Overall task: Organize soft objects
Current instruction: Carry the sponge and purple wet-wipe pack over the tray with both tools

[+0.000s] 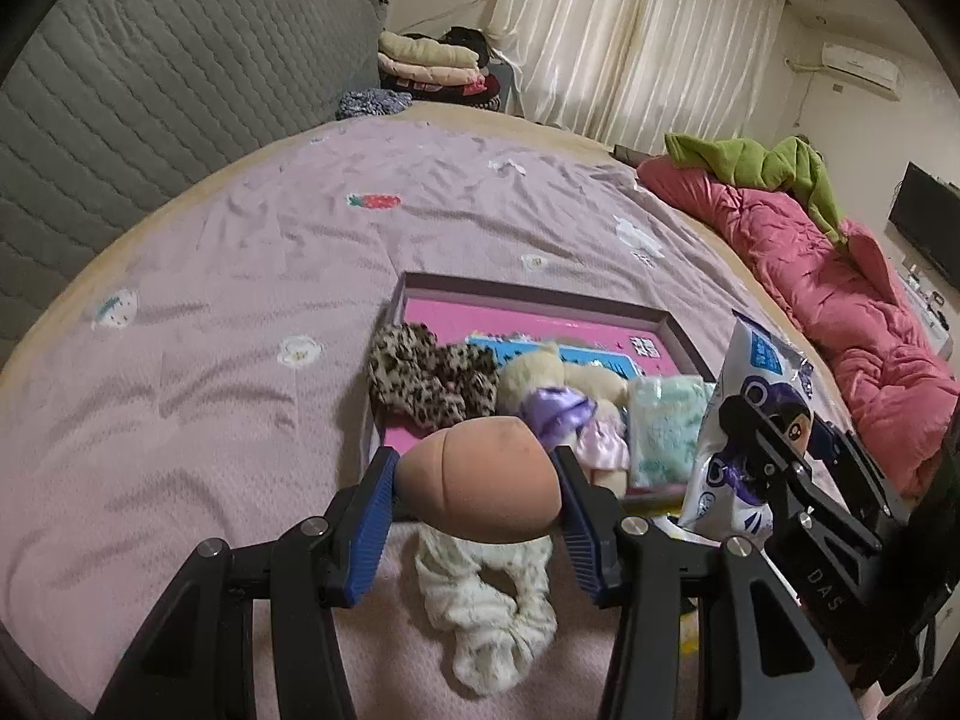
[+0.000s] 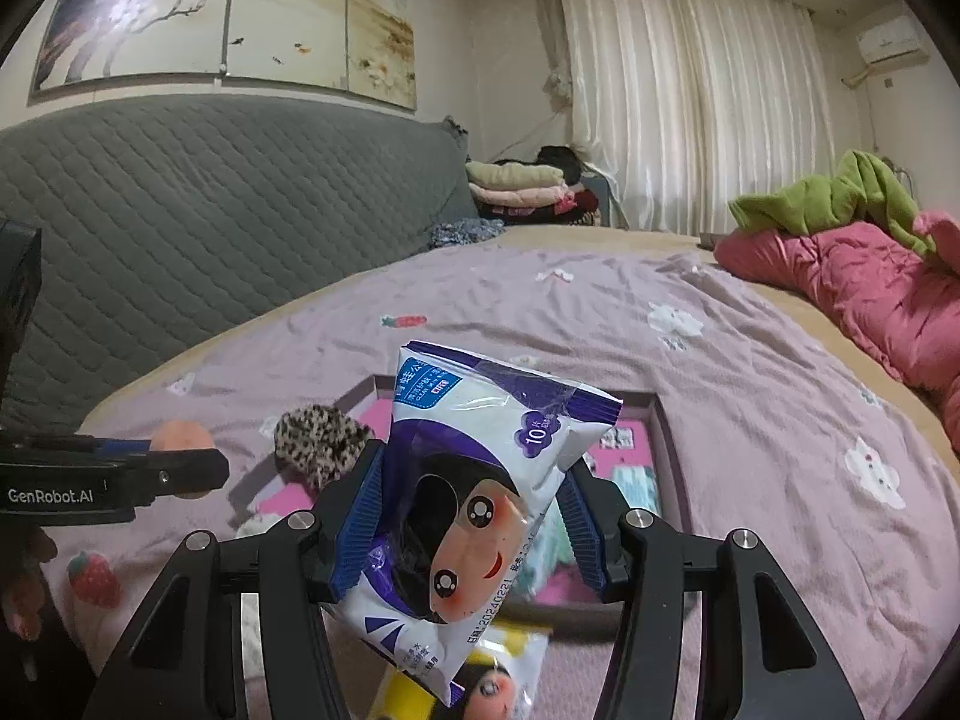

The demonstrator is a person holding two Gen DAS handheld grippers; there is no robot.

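Observation:
My left gripper (image 1: 477, 489) is shut on a peach makeup sponge (image 1: 480, 483), held above the near edge of a shallow pink box (image 1: 540, 315) on the bed. The box holds a leopard scrunchie (image 1: 429, 381), a cream plush (image 1: 558, 375), a purple satin scrunchie (image 1: 555, 411) and a mint tissue pack (image 1: 666, 429). A cream scrunchie (image 1: 480, 612) lies on the sheet below the sponge. My right gripper (image 2: 468, 519) is shut on a white-and-purple wet-wipes pack (image 2: 480, 498), held above the box (image 2: 663, 444). A yellow pack (image 2: 474, 684) lies beneath it.
The bed has a lilac sheet (image 1: 240, 276) with small prints. A pink quilt (image 1: 840, 312) and green cloth (image 1: 768, 162) lie along the right side. A grey quilted headboard (image 1: 150, 84) stands at left, with folded clothes (image 1: 432, 66) behind.

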